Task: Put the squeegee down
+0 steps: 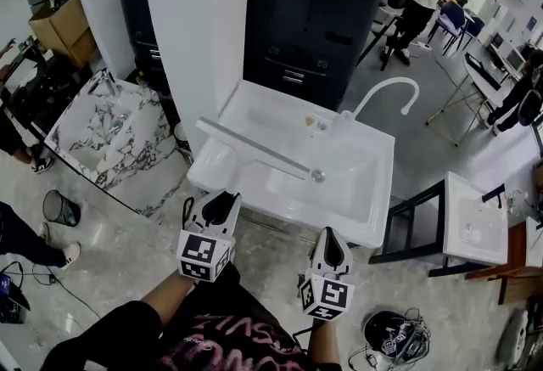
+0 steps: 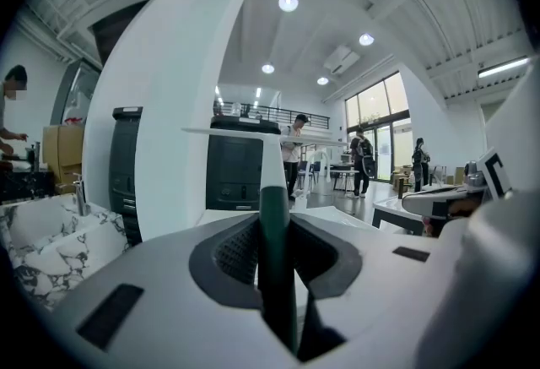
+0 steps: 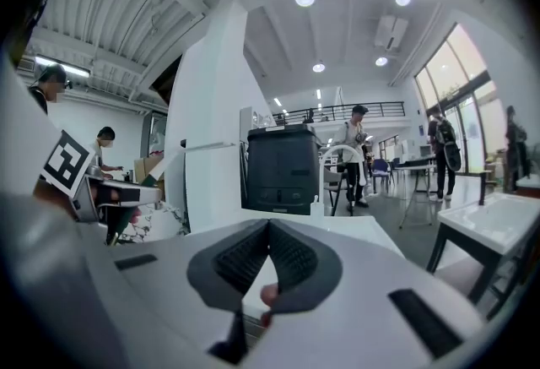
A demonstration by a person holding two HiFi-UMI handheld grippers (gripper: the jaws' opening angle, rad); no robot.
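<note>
The left claw (image 2: 274,222) is clamped on the dark green handle of the long, pale-bladed squeegee (image 2: 276,274), held up over the near left of the white sink basin (image 1: 380,191). The right claw (image 3: 268,228) is pinched together on nothing. Releasing from here would likely drop it. The wide blade could tip it off the near rim to the floor, or swing it into the white curved tap (image 1: 386,93) at the far right.

Glossy white sink (image 1: 373,191) above a polished pale stone floor (image 1: 127,242), beside a veined marble-look slab (image 1: 110,136); matt black ribbed pads (image 2: 236,251) of the left tool (image 2: 274,228) pinch the squeegee (image 2: 277,291), its handle smooth dark green plastic.
</note>
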